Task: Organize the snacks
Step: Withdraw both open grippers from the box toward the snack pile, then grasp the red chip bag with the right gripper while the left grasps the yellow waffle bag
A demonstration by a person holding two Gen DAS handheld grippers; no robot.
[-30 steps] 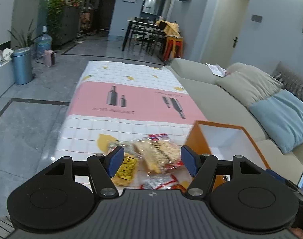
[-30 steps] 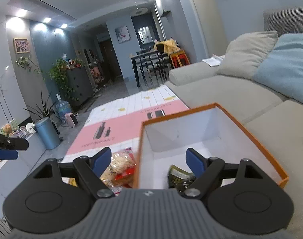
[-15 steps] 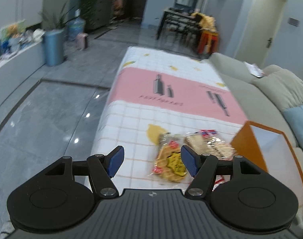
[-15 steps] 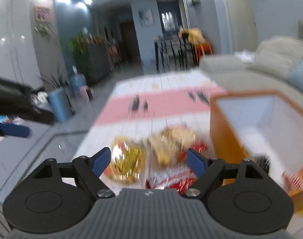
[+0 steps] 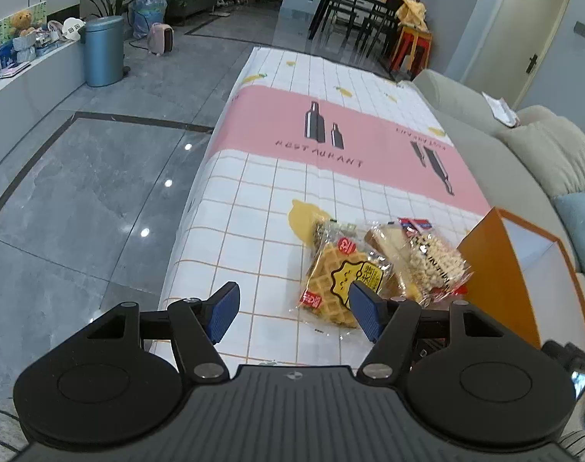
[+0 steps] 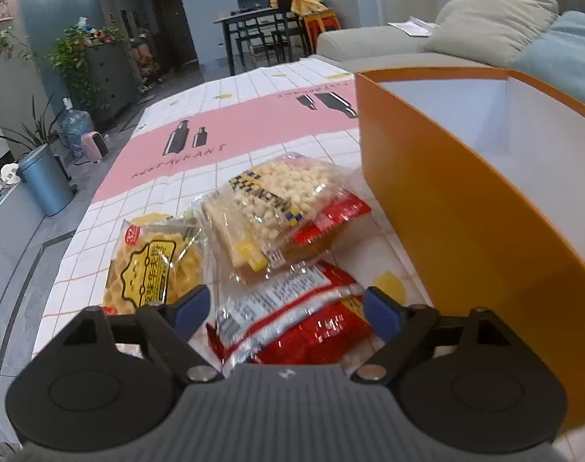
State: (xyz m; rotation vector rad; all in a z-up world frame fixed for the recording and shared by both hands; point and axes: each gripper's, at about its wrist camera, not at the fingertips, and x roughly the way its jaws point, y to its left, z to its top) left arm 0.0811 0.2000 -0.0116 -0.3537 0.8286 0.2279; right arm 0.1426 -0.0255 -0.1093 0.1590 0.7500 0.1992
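The red snack packet lies on the checked tablecloth right under my right gripper, with the orange box just beside it at three o'clock. I judge it light, soft and crinkly: a glossy film pouch that will slide under smooth pads and crush if I squeeze hard. Its clear strip with the printed label runs across the middle; I would take it across that middle, where the pouch is fullest, rather than by a thin sealed edge that could slip out.

At twelve o'clock from it sits a clear bag of pale puffed pieces, stacked on a wrapped cake slice, and at ten o'clock the yellow waffle packet. All look equally light and breakable inside, so a gentle pinch should serve.

My right jaws have just been opening and now stand wide, one blue pad on each side of the red packet, neither pressing on it as far as I can see; nothing is held yet.

My left gripper is also spread fairly wide and empty, over bare cloth, with the waffle packet at two o'clock, partly behind its right pad; whether that pad touches the wrapper I cannot tell.
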